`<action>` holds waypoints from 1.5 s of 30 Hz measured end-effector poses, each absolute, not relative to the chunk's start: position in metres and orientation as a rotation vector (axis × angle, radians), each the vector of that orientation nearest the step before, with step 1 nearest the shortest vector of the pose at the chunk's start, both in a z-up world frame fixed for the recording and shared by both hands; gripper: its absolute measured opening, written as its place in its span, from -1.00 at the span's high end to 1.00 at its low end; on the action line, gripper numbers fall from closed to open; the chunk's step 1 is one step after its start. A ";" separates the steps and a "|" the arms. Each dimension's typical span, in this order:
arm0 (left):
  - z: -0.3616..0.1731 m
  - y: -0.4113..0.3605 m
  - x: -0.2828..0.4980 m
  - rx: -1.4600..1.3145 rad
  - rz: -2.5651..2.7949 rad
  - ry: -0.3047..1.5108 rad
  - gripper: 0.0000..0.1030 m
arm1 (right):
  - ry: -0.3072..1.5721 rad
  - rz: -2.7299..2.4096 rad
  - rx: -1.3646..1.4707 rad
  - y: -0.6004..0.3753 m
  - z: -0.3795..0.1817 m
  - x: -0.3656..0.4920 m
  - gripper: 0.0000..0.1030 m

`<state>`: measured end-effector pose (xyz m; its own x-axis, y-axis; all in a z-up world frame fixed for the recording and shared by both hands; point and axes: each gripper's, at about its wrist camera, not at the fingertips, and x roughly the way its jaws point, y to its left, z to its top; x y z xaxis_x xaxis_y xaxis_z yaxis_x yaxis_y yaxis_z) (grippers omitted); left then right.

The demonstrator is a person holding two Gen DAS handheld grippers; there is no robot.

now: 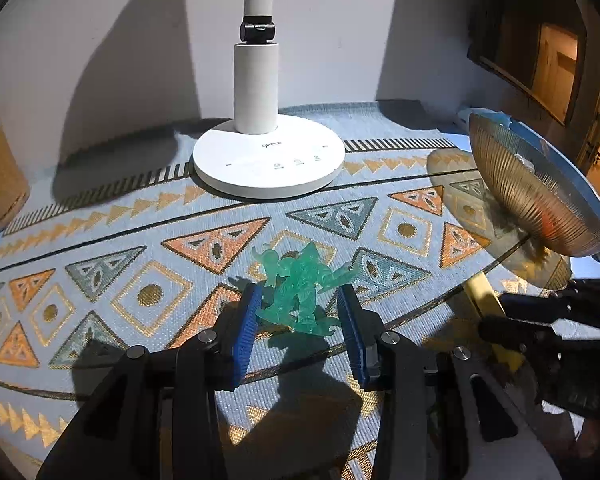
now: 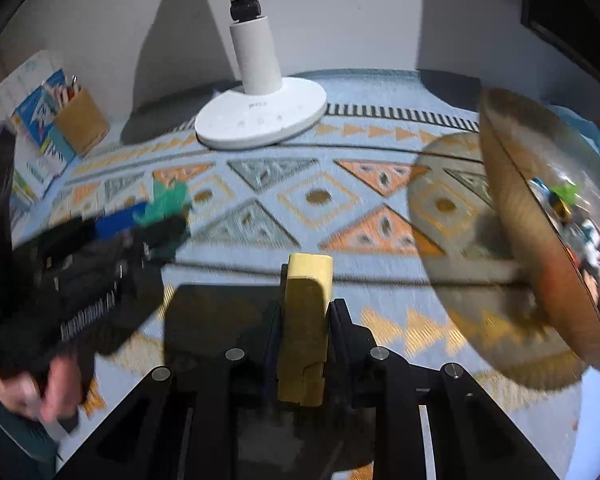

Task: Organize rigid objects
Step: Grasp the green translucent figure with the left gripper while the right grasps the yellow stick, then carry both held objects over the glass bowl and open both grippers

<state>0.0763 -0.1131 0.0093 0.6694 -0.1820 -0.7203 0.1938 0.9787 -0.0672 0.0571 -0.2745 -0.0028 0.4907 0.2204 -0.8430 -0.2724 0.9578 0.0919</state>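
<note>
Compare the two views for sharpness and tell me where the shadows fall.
Left wrist view: sharp; the green figure is crisp between the left claw pads, and the white lamp casts hard shadows on the wall. Right wrist view: motion-blurred; the patterned cloth and ribbed bowl smear, only the yellow block stays fairly clear.

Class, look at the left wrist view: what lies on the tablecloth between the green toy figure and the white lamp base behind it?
Nothing: between the green toy figure and the lamp base, the left wrist view shows only bare patterned tablecloth.
</note>
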 end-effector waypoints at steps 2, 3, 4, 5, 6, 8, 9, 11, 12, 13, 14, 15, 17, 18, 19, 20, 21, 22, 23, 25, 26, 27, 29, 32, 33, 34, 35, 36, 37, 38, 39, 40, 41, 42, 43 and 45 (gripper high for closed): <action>0.009 -0.111 0.076 0.008 -0.211 0.807 0.30 | 1.011 0.292 -0.070 -0.278 -0.006 0.049 0.53; 0.009 -0.110 0.076 0.002 -0.210 0.807 0.30 | 1.016 0.298 -0.058 -0.281 -0.007 0.046 0.53; 0.010 -0.109 0.076 -0.003 -0.213 0.806 0.30 | 1.019 0.301 -0.045 -0.282 -0.008 0.044 0.53; 0.010 -0.108 0.076 -0.007 -0.215 0.805 0.30 | 1.022 0.300 -0.036 -0.283 -0.010 0.043 0.50; 0.009 -0.108 0.076 -0.009 -0.217 0.808 0.30 | 1.014 0.298 -0.025 -0.284 -0.010 0.041 0.44; 0.009 -0.109 0.075 -0.009 -0.217 0.812 0.30 | 1.011 0.303 -0.015 -0.283 -0.010 0.038 0.27; 0.009 -0.109 0.075 -0.009 -0.216 0.811 0.30 | 1.011 0.309 -0.009 -0.283 -0.009 0.037 0.21; 0.010 -0.108 0.075 -0.015 -0.222 0.808 0.30 | 1.000 0.297 -0.029 -0.278 -0.010 0.034 0.21; 0.010 -0.108 0.074 -0.015 -0.223 0.807 0.30 | 0.989 0.280 -0.059 -0.273 -0.011 0.031 0.21; 0.010 -0.108 0.074 -0.015 -0.224 0.805 0.30 | 0.982 0.269 -0.078 -0.270 -0.012 0.030 0.21; 0.011 -0.109 0.073 -0.015 -0.229 0.801 0.30 | 0.970 0.249 -0.110 -0.265 -0.013 0.027 0.24; 0.011 -0.110 0.072 -0.012 -0.235 0.797 0.30 | 0.959 0.240 -0.131 -0.262 -0.013 0.025 0.41; 0.012 -0.112 0.071 0.000 -0.246 0.792 0.30 | 0.964 0.262 -0.109 -0.259 -0.012 0.022 0.55; 0.012 -0.114 0.071 0.010 -0.243 0.790 0.30 | 0.973 0.286 -0.073 -0.260 -0.011 0.021 0.55; 0.012 -0.114 0.071 0.016 -0.245 0.789 0.30 | 0.977 0.305 -0.051 -0.260 -0.010 0.019 0.55; 0.012 -0.115 0.070 0.020 -0.246 0.784 0.30 | 0.975 0.319 -0.036 -0.260 -0.009 0.017 0.55; 0.014 -0.116 0.068 0.030 -0.237 0.773 0.30 | 0.967 0.335 -0.020 -0.260 -0.006 0.013 0.55; 0.015 -0.117 0.067 0.041 -0.231 0.771 0.30 | 0.953 0.357 0.007 -0.262 0.000 0.009 0.55; 0.017 -0.119 0.065 0.049 -0.227 0.772 0.30 | 0.942 0.374 0.029 -0.265 0.005 0.006 0.55; 0.031 -0.121 0.061 0.020 -0.257 0.757 0.30 | 0.912 0.394 0.071 -0.275 0.020 0.001 0.55; 0.043 -0.124 0.057 0.002 -0.276 0.736 0.30 | 0.890 0.396 0.093 -0.283 0.032 -0.002 0.55; 0.052 -0.126 0.054 -0.003 -0.288 0.718 0.30 | 0.873 0.394 0.112 -0.291 0.041 -0.003 0.55; 0.084 -0.140 0.047 -0.001 -0.328 0.650 0.30 | 0.821 0.380 0.157 -0.313 0.067 -0.007 0.55; 0.134 -0.167 0.038 0.006 -0.393 0.543 0.30 | 0.716 0.317 0.173 -0.345 0.106 -0.013 0.55; 0.152 -0.178 0.036 0.005 -0.422 0.507 0.30 | 0.671 0.278 0.172 -0.359 0.123 -0.016 0.55; 0.166 -0.189 0.035 0.003 -0.447 0.482 0.30 | 0.634 0.243 0.173 -0.372 0.136 -0.018 0.55; 0.177 -0.199 0.035 0.000 -0.472 0.466 0.30 | 0.604 0.209 0.174 -0.383 0.146 -0.020 0.55; 0.189 -0.211 0.036 -0.008 -0.501 0.452 0.30 | 0.575 0.170 0.175 -0.395 0.156 -0.023 0.55; 0.196 -0.220 0.038 -0.015 -0.525 0.447 0.30 | 0.535 0.105 0.173 -0.411 0.170 -0.025 0.55; 0.202 -0.229 0.040 -0.022 -0.551 0.445 0.30 | 0.514 0.069 0.170 -0.421 0.177 -0.026 0.55; 0.207 -0.244 0.045 -0.030 -0.588 0.448 0.30 | 0.490 0.025 0.168 -0.435 0.186 -0.025 0.55; 0.209 -0.255 0.049 -0.031 -0.605 0.451 0.30 | 0.478 -0.008 0.173 -0.447 0.190 -0.025 0.55; 0.208 -0.265 0.053 -0.028 -0.614 0.455 0.30 | 0.473 -0.037 0.181 -0.459 0.194 -0.022 0.55; 0.205 -0.278 0.060 -0.027 -0.625 0.469 0.30 | 0.472 -0.051 0.188 -0.468 0.195 -0.020 0.55; 0.200 -0.288 0.067 -0.035 -0.638 0.492 0.30 | 0.475 -0.061 0.197 -0.477 0.195 -0.017 0.55; 0.186 -0.304 0.082 -0.068 -0.664 0.551 0.30 | 0.497 -0.094 0.219 -0.494 0.191 -0.010 0.55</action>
